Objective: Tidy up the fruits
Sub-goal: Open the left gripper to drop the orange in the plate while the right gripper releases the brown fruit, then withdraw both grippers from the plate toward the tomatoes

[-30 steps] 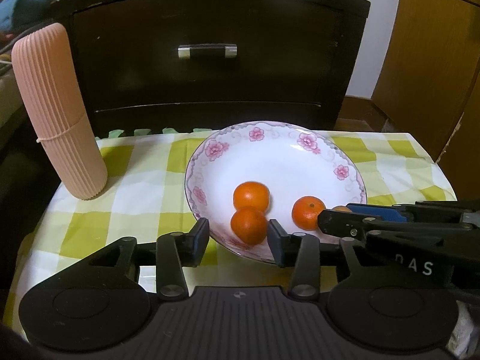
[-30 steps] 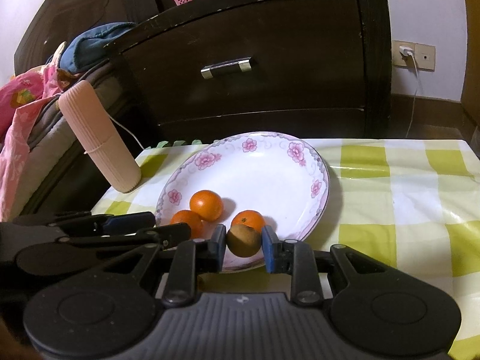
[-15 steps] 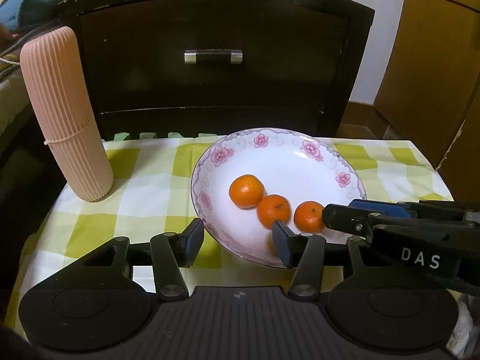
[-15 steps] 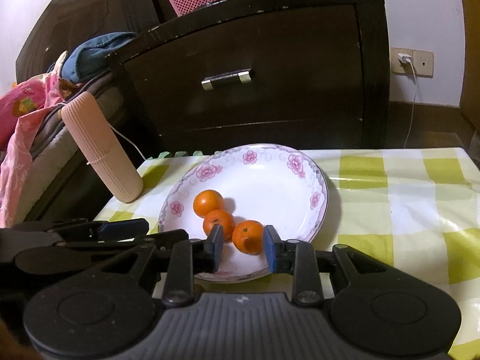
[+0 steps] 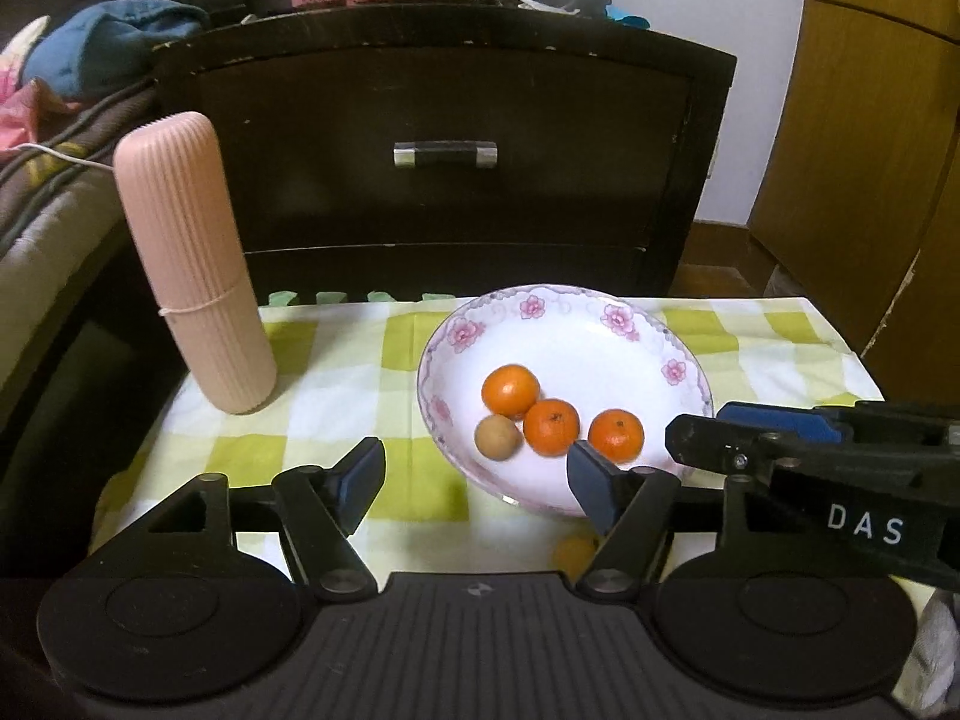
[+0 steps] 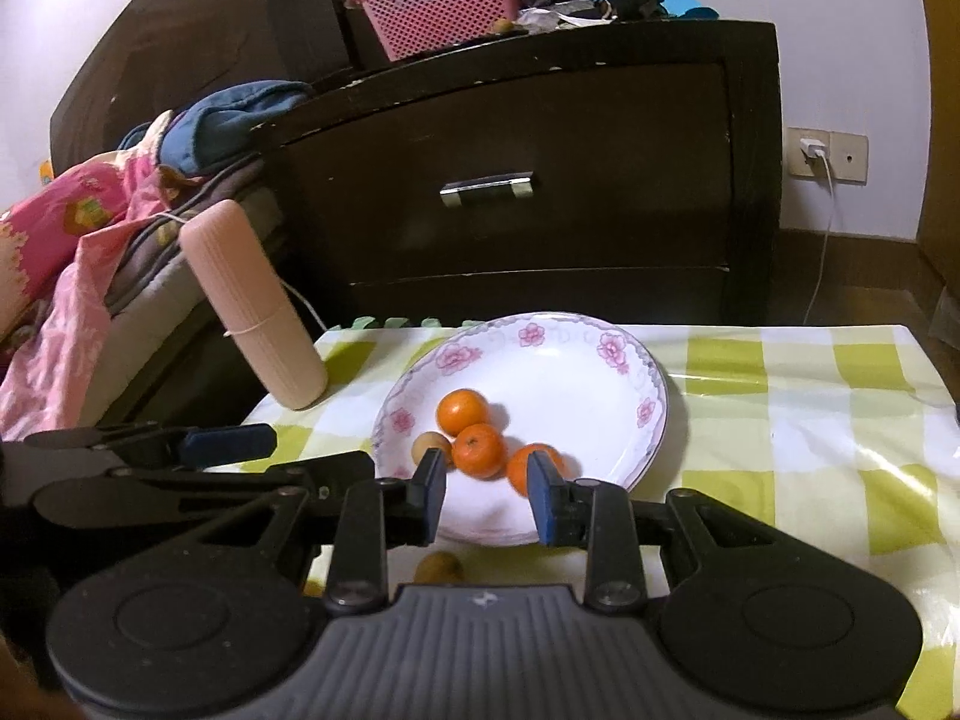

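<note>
A white flowered plate (image 5: pixel 636 354) (image 6: pixel 594 378) on the checked tablecloth holds three oranges (image 5: pixel 551 426) (image 6: pixel 478 450) and a small brown fruit (image 5: pixel 497 435) (image 6: pixel 427 445). Another small brown fruit (image 5: pixel 574 552) (image 6: pixel 440 567) lies on the cloth just in front of the plate, partly hidden by the grippers. My left gripper (image 5: pixel 474 480) is open and empty at the plate's near left rim. My right gripper (image 6: pixel 487 491) is open and empty at the plate's near rim; it also shows in the left wrist view (image 5: pixel 780 438).
A tall ribbed pink case (image 5: pixel 195 264) (image 6: pixel 255 312) stands at the table's back left corner. A dark drawer cabinet (image 5: pixel 444 156) stands behind the table, a bed with clothes (image 6: pixel 90 228) to the left. The cloth's right half (image 6: pixel 810 420) is bare.
My right gripper has opened and let the small brown fruit go into the plate. Both grippers have pulled back and up from the plate. The oranges have shifted.
</note>
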`<state>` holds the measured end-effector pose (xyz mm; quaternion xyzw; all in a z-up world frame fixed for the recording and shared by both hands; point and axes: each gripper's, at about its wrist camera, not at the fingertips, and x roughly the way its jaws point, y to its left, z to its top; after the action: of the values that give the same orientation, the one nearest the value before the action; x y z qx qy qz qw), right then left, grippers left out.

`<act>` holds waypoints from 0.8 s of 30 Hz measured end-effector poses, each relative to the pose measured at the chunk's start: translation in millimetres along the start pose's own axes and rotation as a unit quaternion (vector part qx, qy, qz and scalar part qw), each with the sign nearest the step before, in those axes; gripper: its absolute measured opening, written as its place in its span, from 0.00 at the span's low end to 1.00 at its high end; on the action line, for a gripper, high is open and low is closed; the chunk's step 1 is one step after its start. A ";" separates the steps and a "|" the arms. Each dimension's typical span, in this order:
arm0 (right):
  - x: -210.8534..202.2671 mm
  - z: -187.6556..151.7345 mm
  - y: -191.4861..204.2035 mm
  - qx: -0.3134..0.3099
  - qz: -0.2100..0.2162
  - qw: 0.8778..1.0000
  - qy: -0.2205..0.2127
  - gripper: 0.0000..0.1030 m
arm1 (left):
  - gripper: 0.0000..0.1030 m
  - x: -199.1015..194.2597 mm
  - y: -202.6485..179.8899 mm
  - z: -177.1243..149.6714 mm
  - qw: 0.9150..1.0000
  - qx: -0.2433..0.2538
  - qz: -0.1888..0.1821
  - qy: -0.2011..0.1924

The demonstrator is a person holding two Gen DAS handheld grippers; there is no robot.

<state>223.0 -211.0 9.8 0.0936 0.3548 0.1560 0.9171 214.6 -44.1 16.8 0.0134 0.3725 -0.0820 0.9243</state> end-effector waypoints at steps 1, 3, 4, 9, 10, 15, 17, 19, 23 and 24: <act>-2.5 -1.1 1.7 0.000 0.001 1.000 0.002 0.36 | 0.72 -2.3 0.4 -1.5 1.000 0.001 0.000 0.001; -7.6 -3.9 4.9 -0.004 0.001 1.000 0.004 0.36 | 0.73 -7.9 1.0 -5.6 1.000 0.001 -0.004 0.005; -10.5 -5.7 6.4 -0.005 0.001 1.000 0.005 0.36 | 0.73 -10.6 1.4 -7.9 1.000 0.000 -0.006 0.006; -24.5 -16.8 13.4 -0.001 0.002 1.000 0.015 0.36 | 0.77 -22.6 3.8 -19.9 1.000 -0.002 -0.009 0.015; -26.9 -19.6 14.3 0.001 0.003 1.000 0.016 0.36 | 0.77 -25.4 4.5 -22.4 1.000 -0.001 -0.009 0.016; -37.1 -35.0 22.9 0.007 0.007 1.000 0.029 0.36 | 0.79 -40.3 15.2 -32.3 1.000 -0.012 -0.011 0.022; -39.0 -40.6 27.5 0.007 0.008 0.999 0.036 0.36 | 0.79 -44.9 19.9 -36.8 0.999 -0.018 -0.013 0.028; -40.8 -46.0 32.6 0.006 0.012 0.999 0.041 0.36 | 0.79 -49.2 22.4 -42.5 0.999 -0.019 -0.015 0.034; -42.6 -55.3 40.6 -0.004 0.010 0.999 0.052 0.36 | 0.79 -57.4 24.2 -54.9 0.999 -0.015 -0.017 0.044; -42.9 -57.7 41.6 -0.005 0.009 0.998 0.055 0.36 | 0.79 -58.9 24.5 -57.6 0.999 -0.014 -0.019 0.046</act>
<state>144.6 -183.7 6.0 0.0832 0.4028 0.1711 0.8953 137.3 -6.7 15.0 -0.0033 0.4164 -0.0939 0.9043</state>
